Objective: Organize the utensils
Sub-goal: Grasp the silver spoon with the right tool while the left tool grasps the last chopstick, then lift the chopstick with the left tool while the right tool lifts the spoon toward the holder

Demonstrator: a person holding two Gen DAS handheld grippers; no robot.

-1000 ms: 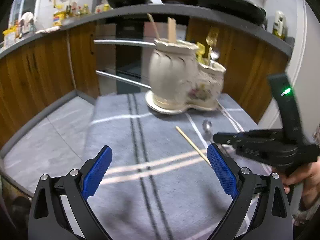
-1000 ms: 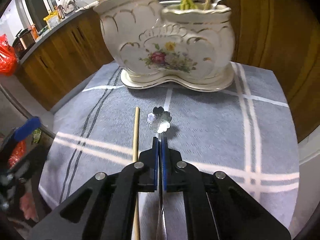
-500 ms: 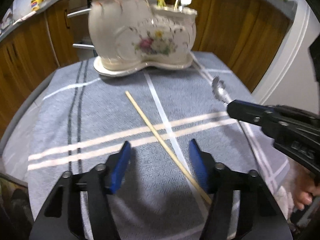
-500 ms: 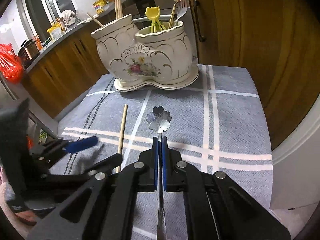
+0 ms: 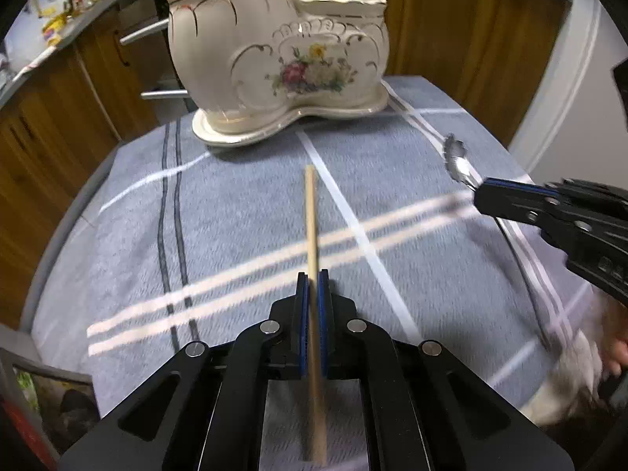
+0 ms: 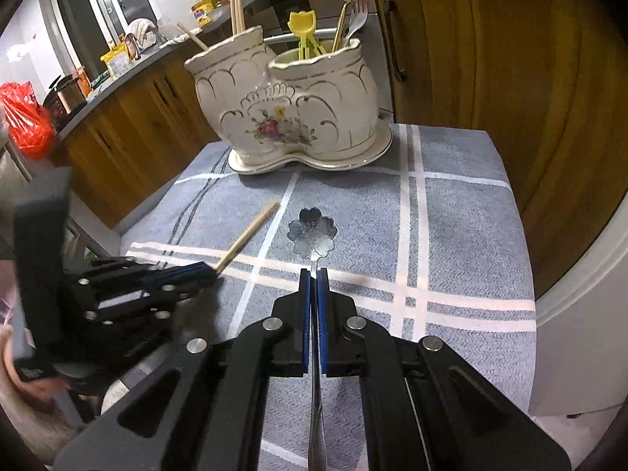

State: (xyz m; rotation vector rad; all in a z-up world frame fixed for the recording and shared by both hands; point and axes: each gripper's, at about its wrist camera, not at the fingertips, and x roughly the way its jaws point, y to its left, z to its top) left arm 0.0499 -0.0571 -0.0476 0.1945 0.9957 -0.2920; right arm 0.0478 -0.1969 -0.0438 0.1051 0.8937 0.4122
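Note:
My left gripper point(image 5: 313, 276) is shut on a wooden chopstick point(image 5: 311, 216) that points toward the white flowered ceramic utensil holder point(image 5: 282, 55) at the far end of the cloth. My right gripper point(image 6: 313, 274) is shut on the handle of a flower-shaped metal spoon point(image 6: 313, 231), held just above the cloth. The left wrist view shows the right gripper point(image 5: 481, 192) and the spoon point(image 5: 455, 157) at the right. The right wrist view shows the left gripper point(image 6: 204, 269), the chopstick point(image 6: 251, 231) and the holder point(image 6: 290, 114).
A blue-grey striped cloth point(image 5: 235, 212) covers the small table. The holder holds chopsticks point(image 6: 237, 13), a yellow utensil point(image 6: 302, 27) and forks point(image 6: 355, 4). Wooden cabinets point(image 6: 471, 59) stand close behind and right. A counter with clutter point(image 6: 98, 70) runs at the left.
My left gripper moved in over the chopstick and closed on it. My right gripper kept hold of the spoon and drew back from the holder.

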